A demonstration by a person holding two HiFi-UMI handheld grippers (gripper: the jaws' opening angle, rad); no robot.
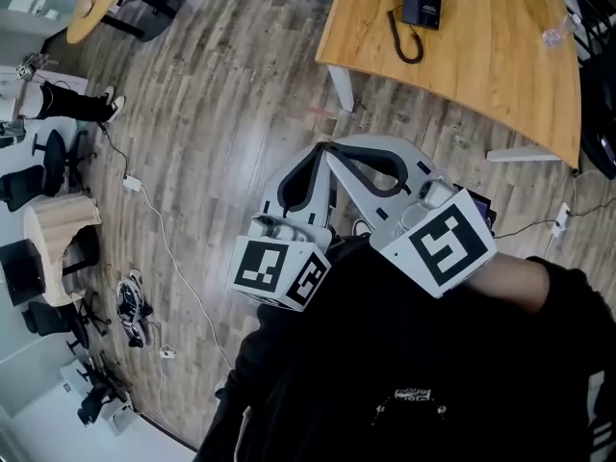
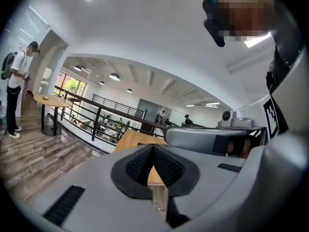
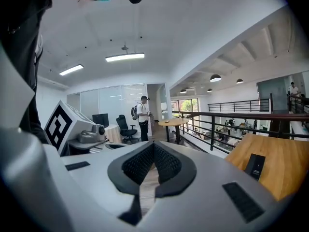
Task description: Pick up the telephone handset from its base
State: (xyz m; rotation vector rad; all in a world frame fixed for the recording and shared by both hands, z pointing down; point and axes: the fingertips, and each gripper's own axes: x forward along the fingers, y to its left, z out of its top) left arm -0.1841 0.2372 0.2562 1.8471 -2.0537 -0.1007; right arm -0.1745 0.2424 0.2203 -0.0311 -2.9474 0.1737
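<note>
Though left tool [image 2: 153, 153] and right tool [image 3: 153, 151] are pressed together empty, the black rectangular telephone [image 1: 422, 0] lies well ahead, rightward.

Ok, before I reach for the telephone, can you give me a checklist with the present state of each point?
1. See the telephone on the wooden table: ok.
2. Check the handset sits on its base: cannot tell, too small.
3. Nothing in the left hand-held gripper: ok, jaws together.
4. Nothing in the right hand-held gripper: ok, jaws together.
5. Jaws open for a grasp: not ok, both shut.
6. Both near the telephone: not ok, they are over the floor, away from the table.
</note>
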